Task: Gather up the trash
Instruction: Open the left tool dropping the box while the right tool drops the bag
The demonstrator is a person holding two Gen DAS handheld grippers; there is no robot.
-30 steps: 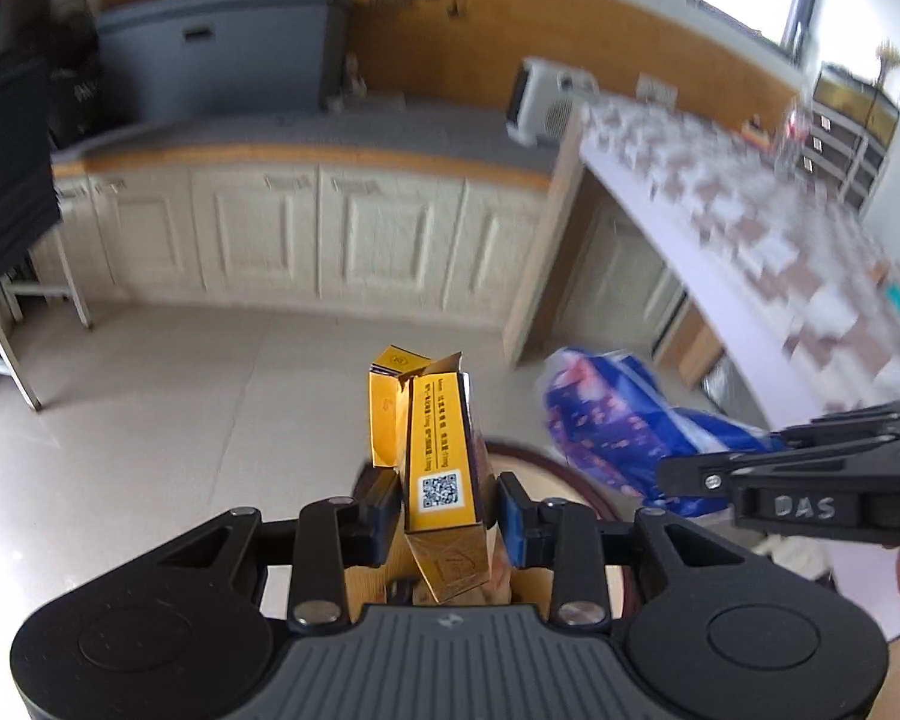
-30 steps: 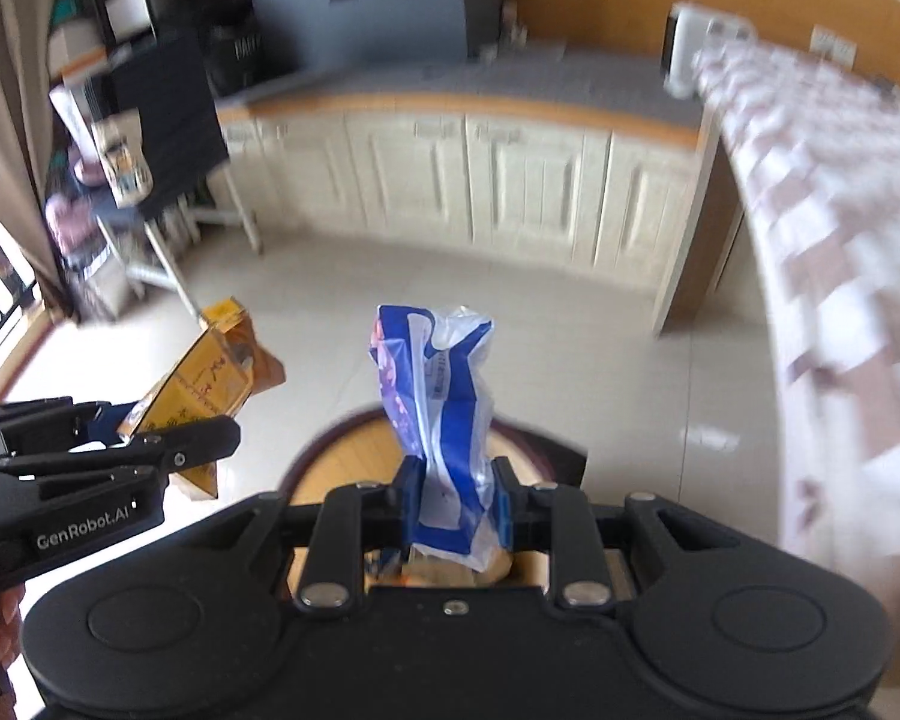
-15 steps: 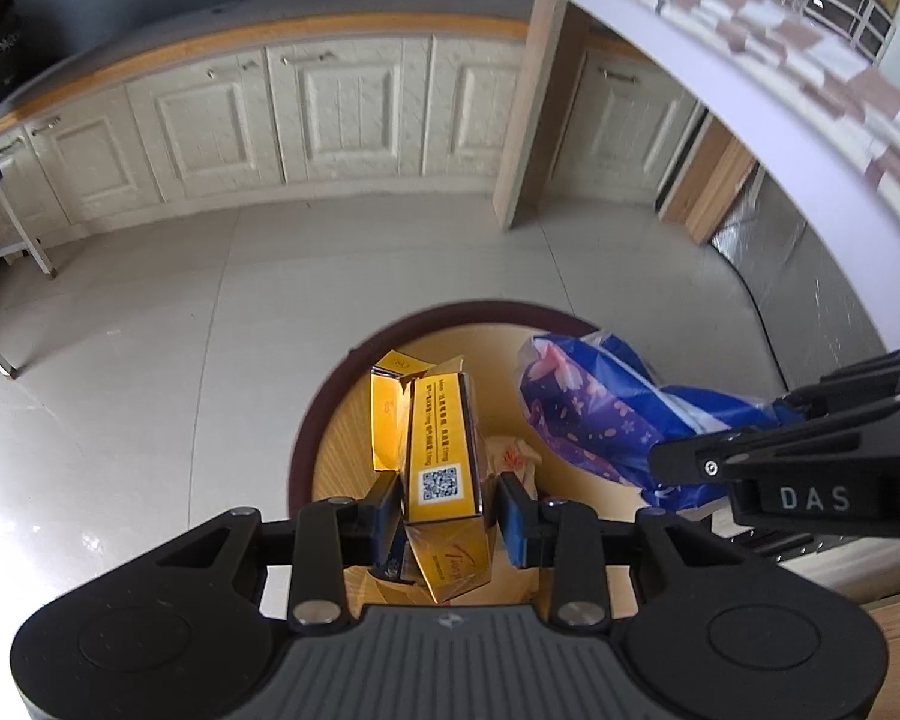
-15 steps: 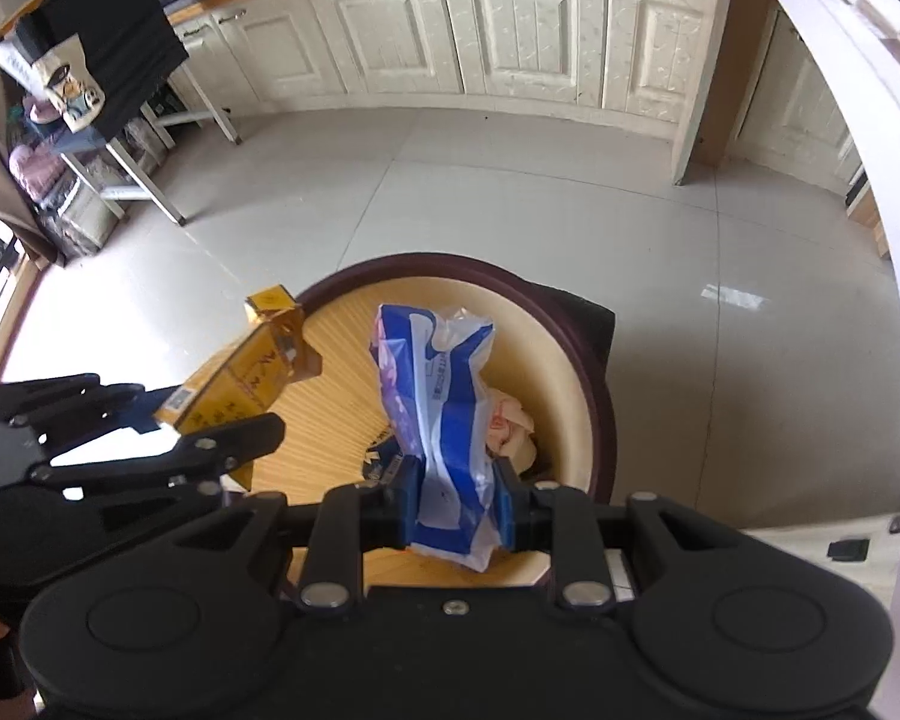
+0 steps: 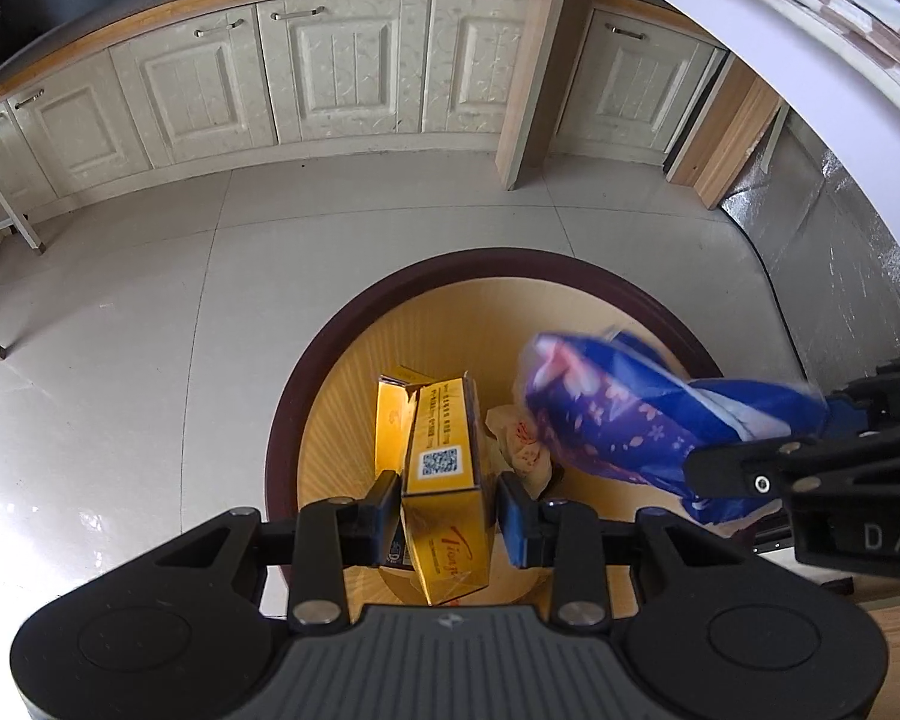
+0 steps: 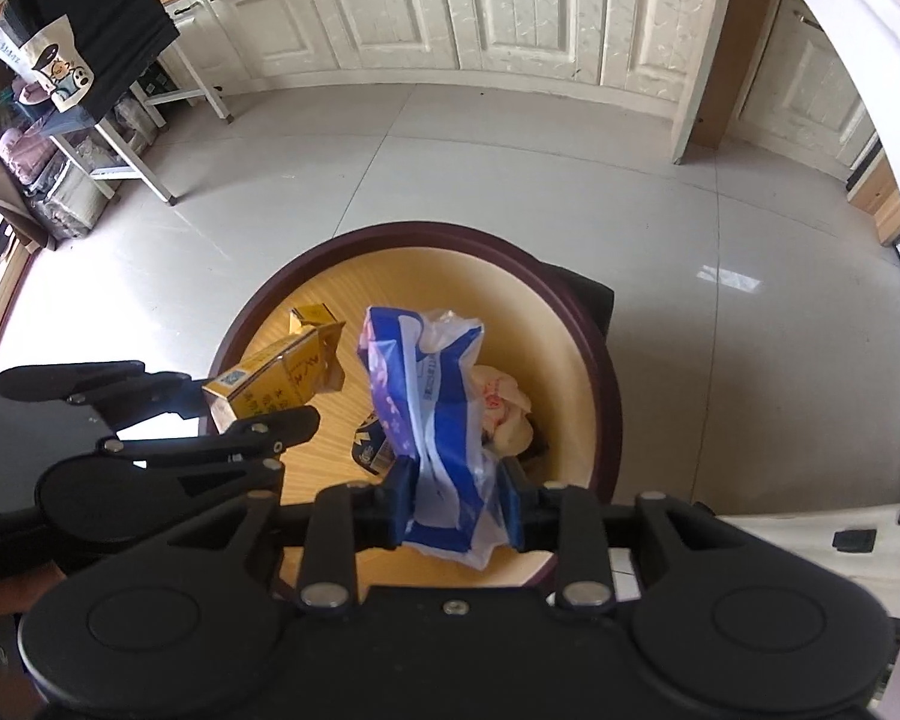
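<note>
Right hand-held gripper (image 6: 453, 501) jaws had just been opening, blue bag (image 6: 429, 414) still between them; left hand-held gripper (image 5: 450, 510) clamped yellow carton (image 5: 444, 468). Limp bag might snag, missing bin (image 6: 606, 396) at frame centre.

Both grippers pointed steeply downward side by side, the left gripper (image 5: 450, 507) clamped with its pads pressing what it held, while the right gripper (image 6: 456, 501) had just been opening, its load between loosened jaws.
</note>
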